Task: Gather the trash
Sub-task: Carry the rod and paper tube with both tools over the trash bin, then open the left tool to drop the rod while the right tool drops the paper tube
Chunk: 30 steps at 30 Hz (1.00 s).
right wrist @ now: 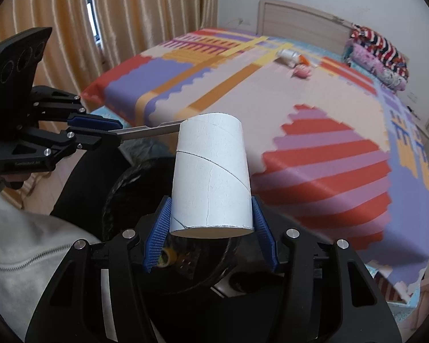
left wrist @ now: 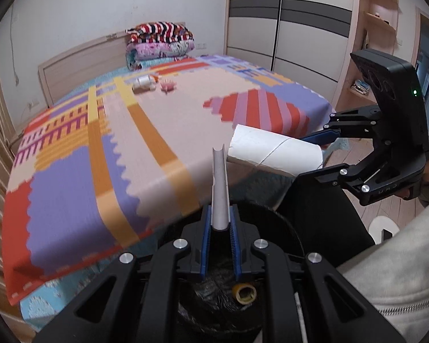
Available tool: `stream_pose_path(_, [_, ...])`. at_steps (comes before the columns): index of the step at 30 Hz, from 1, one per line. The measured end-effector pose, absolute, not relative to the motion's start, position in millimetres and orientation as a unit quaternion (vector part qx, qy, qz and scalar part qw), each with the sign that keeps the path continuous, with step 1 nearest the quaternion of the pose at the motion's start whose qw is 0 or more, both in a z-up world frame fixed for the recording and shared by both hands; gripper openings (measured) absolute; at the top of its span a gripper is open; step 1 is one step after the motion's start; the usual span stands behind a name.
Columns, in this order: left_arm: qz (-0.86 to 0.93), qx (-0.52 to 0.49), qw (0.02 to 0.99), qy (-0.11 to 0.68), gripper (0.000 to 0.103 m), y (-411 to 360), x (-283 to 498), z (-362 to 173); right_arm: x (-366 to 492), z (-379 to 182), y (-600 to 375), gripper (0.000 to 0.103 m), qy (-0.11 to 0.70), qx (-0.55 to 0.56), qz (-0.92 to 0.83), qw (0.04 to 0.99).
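My left gripper (left wrist: 220,228) is shut on a thin grey flattened cardboard strip (left wrist: 220,183) that sticks straight out from its blue pads. My right gripper (right wrist: 211,228) is shut on a white cardboard tube (right wrist: 211,177), gripped across its near end. Both hang over a black bin (left wrist: 293,231) lined with a black bag; a yellow tape roll (left wrist: 244,293) lies inside. From the right wrist, the left gripper (right wrist: 111,134) and its strip (right wrist: 151,130) are at the left, above the bin (right wrist: 111,188). In the left wrist view the right gripper (left wrist: 314,157) with the tube (left wrist: 271,151) is at the right.
A bed with a colourful foam mat (left wrist: 157,148) fills the view beyond the bin. A white bottle-like item (left wrist: 143,83) and a pink item (left wrist: 168,86) lie on it far off. Folded blankets (left wrist: 160,43), a wardrobe (left wrist: 286,28), curtains (right wrist: 71,28) and a person's grey sleeve (left wrist: 400,271) surround it.
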<state>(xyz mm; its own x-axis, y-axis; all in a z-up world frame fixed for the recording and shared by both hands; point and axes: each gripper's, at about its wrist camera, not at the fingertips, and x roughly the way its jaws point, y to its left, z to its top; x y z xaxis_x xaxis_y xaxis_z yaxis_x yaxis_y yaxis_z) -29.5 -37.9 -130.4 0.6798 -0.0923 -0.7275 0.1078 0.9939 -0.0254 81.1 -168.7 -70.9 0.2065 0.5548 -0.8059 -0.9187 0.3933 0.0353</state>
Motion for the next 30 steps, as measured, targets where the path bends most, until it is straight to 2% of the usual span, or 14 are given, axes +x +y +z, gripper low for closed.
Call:
stream_pose_path(6, [-0.055,0.036,0.899,0.433,0.012,-43.8,-42.6,-160.1,73.0,-100.5,-163.6,0.055,0.423,-0.254,0.5,0.712])
stream_pose_path(18, [-0.069,0.029,0.847,0.526,0.012,-42.3,-29.2,-235.0,68.1,-168.3,-138.0,0.055,0.503,-0.287,0.474,0.663])
stream_pose_path(30, [-0.062,-0.001,0.812,0.58,0.012,-42.8,-10.8,-276.3,60.5,-214.8,-101.3,0.055,0.529,-0.309,0.454,0.647])
